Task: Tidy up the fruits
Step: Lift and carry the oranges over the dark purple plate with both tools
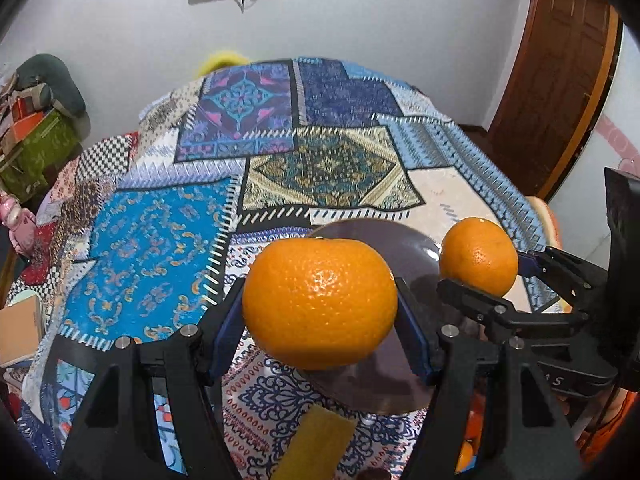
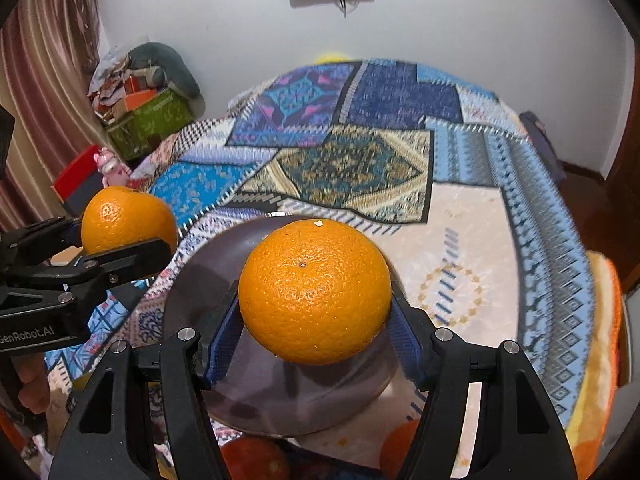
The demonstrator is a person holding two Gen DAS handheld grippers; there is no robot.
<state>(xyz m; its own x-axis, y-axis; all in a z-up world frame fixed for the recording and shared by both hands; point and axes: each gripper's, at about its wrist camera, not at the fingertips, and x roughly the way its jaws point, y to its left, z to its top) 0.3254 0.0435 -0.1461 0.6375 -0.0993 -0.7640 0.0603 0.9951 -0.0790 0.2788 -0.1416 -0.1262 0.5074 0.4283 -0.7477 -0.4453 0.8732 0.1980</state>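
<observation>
My left gripper (image 1: 320,304) is shut on an orange (image 1: 320,300) and holds it above the near-left edge of a dark brown plate (image 1: 408,248). My right gripper (image 2: 316,312) is shut on a second orange (image 2: 316,290) and holds it over the same plate (image 2: 224,272). In the left wrist view the right gripper (image 1: 480,276) and its orange (image 1: 478,254) show at the right. In the right wrist view the left gripper (image 2: 128,236) and its orange (image 2: 128,220) show at the left. The plate's surface looks bare.
The plate lies on a round table under a patchwork cloth (image 1: 328,164). A yellow sponge (image 1: 316,440) lies near the front edge. More orange fruit (image 2: 256,458) sits below the plate at the front. Boxes and clutter (image 2: 148,116) stand by the wall at the left.
</observation>
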